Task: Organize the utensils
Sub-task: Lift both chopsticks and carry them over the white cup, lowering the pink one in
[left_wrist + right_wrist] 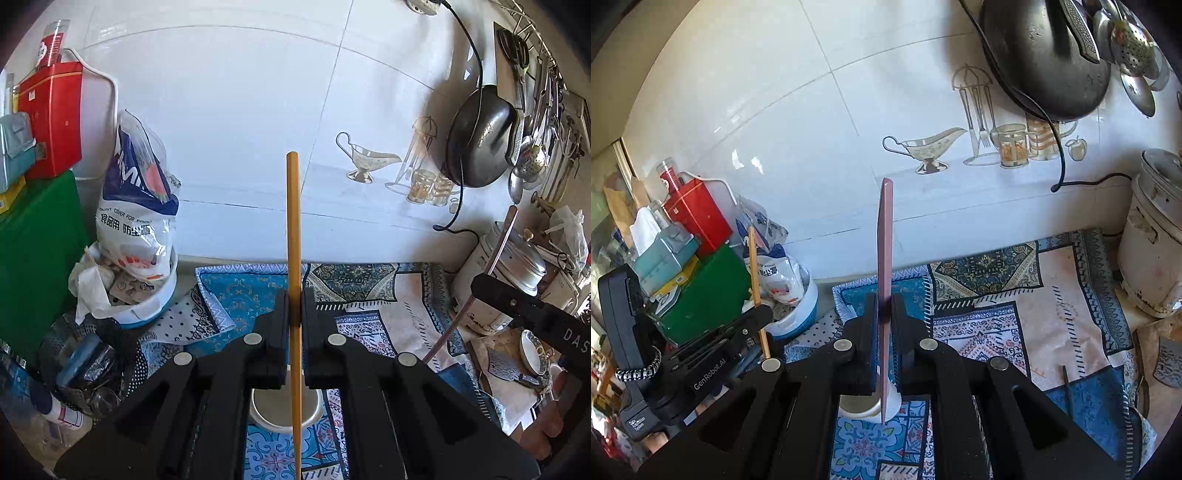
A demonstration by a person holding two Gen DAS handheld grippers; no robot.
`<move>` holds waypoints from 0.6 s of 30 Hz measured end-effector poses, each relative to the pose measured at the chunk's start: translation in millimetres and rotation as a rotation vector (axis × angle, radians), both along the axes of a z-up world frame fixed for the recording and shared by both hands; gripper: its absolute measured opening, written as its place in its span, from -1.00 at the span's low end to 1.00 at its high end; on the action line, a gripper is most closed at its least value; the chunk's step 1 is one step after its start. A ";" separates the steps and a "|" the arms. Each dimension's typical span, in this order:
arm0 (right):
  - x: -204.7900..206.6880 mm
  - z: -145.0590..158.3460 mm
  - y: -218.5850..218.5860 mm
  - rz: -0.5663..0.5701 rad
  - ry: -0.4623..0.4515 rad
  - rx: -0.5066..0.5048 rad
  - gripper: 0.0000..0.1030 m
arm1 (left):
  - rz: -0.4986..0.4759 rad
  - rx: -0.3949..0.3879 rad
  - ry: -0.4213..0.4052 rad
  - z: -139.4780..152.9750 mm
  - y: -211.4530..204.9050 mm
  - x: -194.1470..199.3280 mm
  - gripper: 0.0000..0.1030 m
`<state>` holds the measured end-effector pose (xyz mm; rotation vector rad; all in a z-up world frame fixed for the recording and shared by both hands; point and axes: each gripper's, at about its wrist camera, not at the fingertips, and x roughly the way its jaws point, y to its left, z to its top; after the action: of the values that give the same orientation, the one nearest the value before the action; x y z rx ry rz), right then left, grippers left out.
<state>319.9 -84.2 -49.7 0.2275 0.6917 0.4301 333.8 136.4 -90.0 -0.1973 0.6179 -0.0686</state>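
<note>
In the left wrist view my left gripper (294, 297) is shut on a yellow chopstick (293, 221) that stands upright against the white tiled wall. Its lower end hangs over a white cup (275, 415) on the patterned cloth (373, 295). At the right edge my right gripper (491, 286) holds a pink chopstick (500, 242). In the right wrist view my right gripper (885, 301) is shut on that pink chopstick (885, 236), upright, its tip just above the white cup (858, 406). My left gripper (759, 314) shows at the left with the yellow chopstick (753, 266).
A white tub with a printed plastic bag (136, 206), a green board (33, 258) and a red box (51, 118) crowd the left. A black wok (480, 136) and metal utensils hang at the right above a white cooker (1148, 236). A cleaver (502, 365) lies at the right.
</note>
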 end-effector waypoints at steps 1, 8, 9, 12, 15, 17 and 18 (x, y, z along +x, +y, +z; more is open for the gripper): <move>1.7 0.8 4.4 0.000 -0.004 -0.004 -0.88 | 0.000 0.000 -0.007 0.2 1.6 2.5 -0.91; 14.0 -2.2 29.9 0.011 -0.008 -0.021 -0.88 | 0.007 0.007 -0.069 -0.9 11.5 23.3 -0.91; 16.0 -3.9 33.4 0.011 -0.009 -0.024 -0.88 | 0.007 0.011 -0.078 -3.0 11.8 27.4 -0.91; 21.6 -8.9 40.7 0.010 -0.004 -0.035 -0.88 | 0.007 0.018 -0.095 -9.8 11.8 38.1 -0.91; 27.0 -17.1 47.2 0.007 0.004 -0.047 -0.88 | 0.002 0.025 -0.112 -21.5 10.3 46.2 -0.91; 31.1 -25.1 50.4 0.008 0.021 -0.053 -0.88 | -0.007 0.031 -0.112 -30.0 8.8 50.6 -0.91; 33.3 -29.2 51.4 0.009 0.032 -0.055 -0.88 | -0.016 0.036 -0.104 -36.1 7.8 53.9 -0.91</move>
<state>353.2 -32.8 -78.9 0.1793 0.7358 0.4162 387.8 144.2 -126.1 -0.1529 0.5171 -0.0822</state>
